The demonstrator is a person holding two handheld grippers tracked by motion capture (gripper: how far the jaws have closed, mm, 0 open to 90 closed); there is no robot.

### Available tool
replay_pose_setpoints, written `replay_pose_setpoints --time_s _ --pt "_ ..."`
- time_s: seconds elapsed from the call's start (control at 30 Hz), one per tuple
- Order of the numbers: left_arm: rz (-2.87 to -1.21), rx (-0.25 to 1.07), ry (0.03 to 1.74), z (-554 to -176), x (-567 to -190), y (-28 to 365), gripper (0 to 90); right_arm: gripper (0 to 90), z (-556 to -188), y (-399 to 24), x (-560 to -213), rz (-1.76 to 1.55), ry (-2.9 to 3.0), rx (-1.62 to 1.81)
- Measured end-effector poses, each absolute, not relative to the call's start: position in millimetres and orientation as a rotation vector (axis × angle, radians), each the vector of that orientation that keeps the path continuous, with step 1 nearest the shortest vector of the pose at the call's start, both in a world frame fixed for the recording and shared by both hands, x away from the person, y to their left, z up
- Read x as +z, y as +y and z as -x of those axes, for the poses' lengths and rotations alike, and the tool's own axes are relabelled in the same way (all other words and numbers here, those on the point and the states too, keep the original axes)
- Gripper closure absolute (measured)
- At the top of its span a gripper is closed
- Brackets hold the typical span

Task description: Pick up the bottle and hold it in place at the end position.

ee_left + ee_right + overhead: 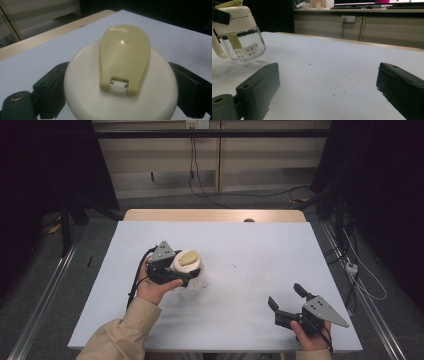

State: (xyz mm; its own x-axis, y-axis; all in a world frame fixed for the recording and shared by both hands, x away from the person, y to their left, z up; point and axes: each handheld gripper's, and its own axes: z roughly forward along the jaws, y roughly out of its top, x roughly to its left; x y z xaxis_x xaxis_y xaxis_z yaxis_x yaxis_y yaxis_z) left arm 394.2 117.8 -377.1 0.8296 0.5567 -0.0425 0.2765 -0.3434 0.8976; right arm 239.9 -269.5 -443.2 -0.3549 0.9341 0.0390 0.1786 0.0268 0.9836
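White sheeting covers the table (240,245). At its left, the left gripper (181,270) clamps the cream lid of a clear cup (244,47), holding it tilted, lifted off the surface. Near right, the right gripper (286,299) rests with jaws spread wide, holding nothing.

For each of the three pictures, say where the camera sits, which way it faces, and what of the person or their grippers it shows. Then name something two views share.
High view: above the person's side, facing forward and down on the table; both forearms, the left gripper and right gripper.
Left gripper view: on the left gripper, facing down on the jar; its jaws flank the lid.
Right gripper view: low on the right gripper, facing across the table; its jaws stand apart.
Shared: the jar, in all three.
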Motion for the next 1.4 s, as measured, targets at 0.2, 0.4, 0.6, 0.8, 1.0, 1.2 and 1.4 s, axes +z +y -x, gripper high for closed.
replay_pose_setpoints --time_s 0.2,0.4,0.6,0.8,1.0,1.2,1.4 --pt "-1.949 0.337 0.619 -400 -375 112 11.0 4.6 -240 -270 -443 -1.156 1.615 1.391" --pt "-1.956 0.345 0.615 -406 -375 107 11.0 4.6 -240 -269 -443 -1.159 1.622 1.392" --pt "-1.959 0.338 0.62 -414 -376 102 11.0 4.6 -240 -270 -443 -1.157 1.622 1.391" --pt "-1.968 0.343 0.609 -423 -378 95 11.1 4.7 -240 -269 -443 -1.157 1.627 1.395" --pt "-1.981 0.331 0.607 -430 -379 87 11.1 4.8 -240 -270 -443 -1.163 1.624 1.395" --pt "-1.986 0.335 0.609 -435 -382 82 11.2 5.0 -240 -271 -443 -1.16 1.629 1.4" --pt "-1.988 0.327 0.617 -439 -386 77 11.3 5.3 -241 -270 -443 -1.147 1.64 1.399"
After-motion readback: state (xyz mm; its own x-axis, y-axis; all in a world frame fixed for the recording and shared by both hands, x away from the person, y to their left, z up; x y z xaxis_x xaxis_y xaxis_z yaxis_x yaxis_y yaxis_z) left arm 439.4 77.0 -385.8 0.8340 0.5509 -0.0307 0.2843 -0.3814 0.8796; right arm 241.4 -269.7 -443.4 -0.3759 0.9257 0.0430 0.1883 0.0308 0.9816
